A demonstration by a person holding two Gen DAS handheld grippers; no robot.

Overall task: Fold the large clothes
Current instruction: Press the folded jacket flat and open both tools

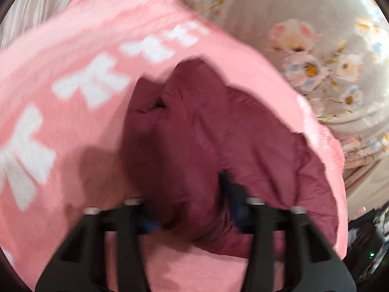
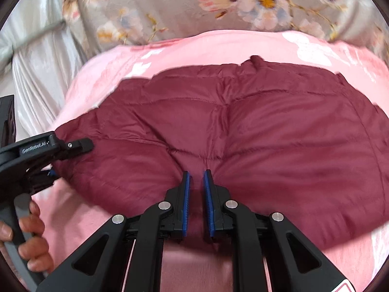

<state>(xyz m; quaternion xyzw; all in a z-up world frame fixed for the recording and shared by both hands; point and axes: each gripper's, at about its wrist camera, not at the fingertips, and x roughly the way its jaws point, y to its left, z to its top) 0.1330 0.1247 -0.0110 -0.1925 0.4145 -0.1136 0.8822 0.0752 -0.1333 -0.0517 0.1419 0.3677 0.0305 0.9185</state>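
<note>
Both black two-finger grippers work on one dark maroon quilted puffer garment (image 2: 243, 131), which lies spread on a pink fleece blanket with white shapes (image 2: 218, 46); beneath that is a grey bedsheet printed with pale flowers (image 2: 170, 2).

In the right wrist view, the right gripper (image 2: 196, 182) points down at the near edge of the maroon garment. Its two blue-padded fingers (image 2: 186, 194) stand close together with a narrow gap, and a thin fold of the maroon fabric sits between them, so they pinch the garment's near edge. The padded cloth bulges up on either side of the fingers.

From the same view, the left gripper (image 2: 73, 146) reaches in from the left edge and meets the garment's left corner. A person's hand (image 2: 26, 238) wraps its grey handle. One finger lies on top of the fabric and another shows under the edge, so it seems to grip that corner.

The left wrist view is blurred by motion. There the left gripper (image 1: 192, 209) has a bunched wad of maroon cloth filling the space between its two fingers (image 1: 233, 194), narrowed onto the bundle. The garment rises ahead of it in a rumpled mound over the pink blanket.

Counted: two grippers, one garment, one blanket, one sheet, one visible hand.
</note>
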